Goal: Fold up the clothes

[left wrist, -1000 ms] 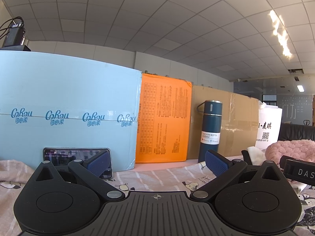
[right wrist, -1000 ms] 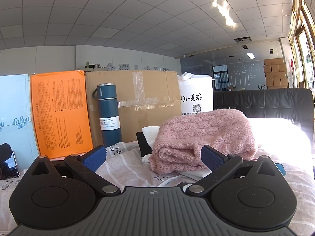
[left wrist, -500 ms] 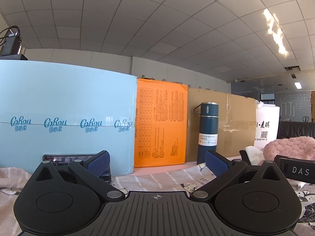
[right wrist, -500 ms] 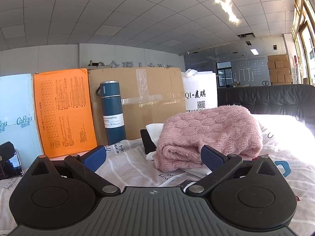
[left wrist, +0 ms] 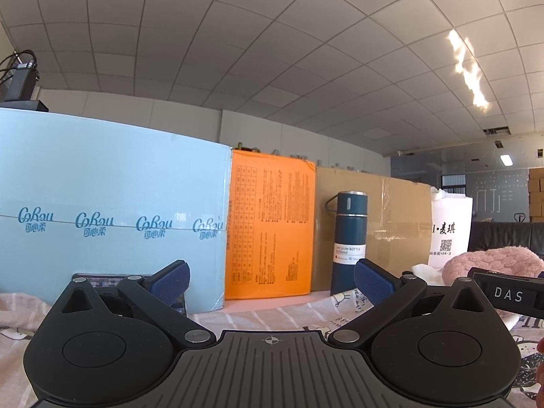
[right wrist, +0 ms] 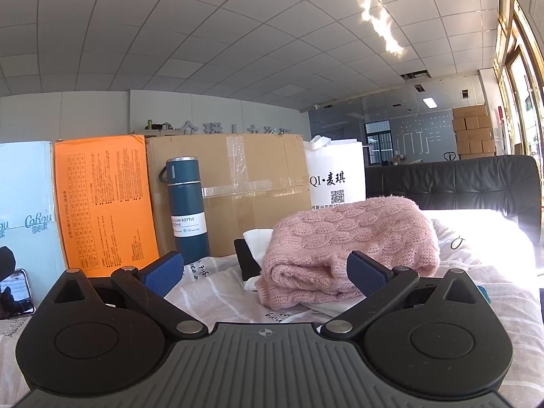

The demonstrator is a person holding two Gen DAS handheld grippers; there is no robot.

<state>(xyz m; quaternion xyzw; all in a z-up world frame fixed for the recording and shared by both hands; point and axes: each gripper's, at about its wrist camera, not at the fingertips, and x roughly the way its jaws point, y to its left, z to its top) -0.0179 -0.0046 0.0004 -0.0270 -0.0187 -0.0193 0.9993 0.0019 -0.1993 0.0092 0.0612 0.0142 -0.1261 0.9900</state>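
A folded pink knit sweater (right wrist: pixel 346 248) rests on a stack of white and black garments (right wrist: pixel 253 255) on the printed bedsheet (right wrist: pixel 210 292). My right gripper (right wrist: pixel 267 272) is open, low over the sheet, with the sweater just beyond its right finger and nothing between its blue pads. In the left wrist view the sweater (left wrist: pixel 489 263) shows at the far right. My left gripper (left wrist: pixel 272 284) is open and empty, aimed at the boxes along the back. The other gripper's black body (left wrist: pixel 506 294) juts in at its right edge.
Along the back stand a light blue box (left wrist: pixel 112 224), an orange box (left wrist: pixel 270 227), a cardboard box (right wrist: pixel 238 187), a dark blue vacuum bottle (right wrist: pixel 187 207) and a white bag (right wrist: pixel 336 176). A phone (right wrist: pixel 15 292) leans at the left. A black sofa (right wrist: pixel 452 187) lies behind.
Both wrist views have tilted slightly upward, so more ceiling shows and less of the sheet. Both grippers stay open and hold nothing.
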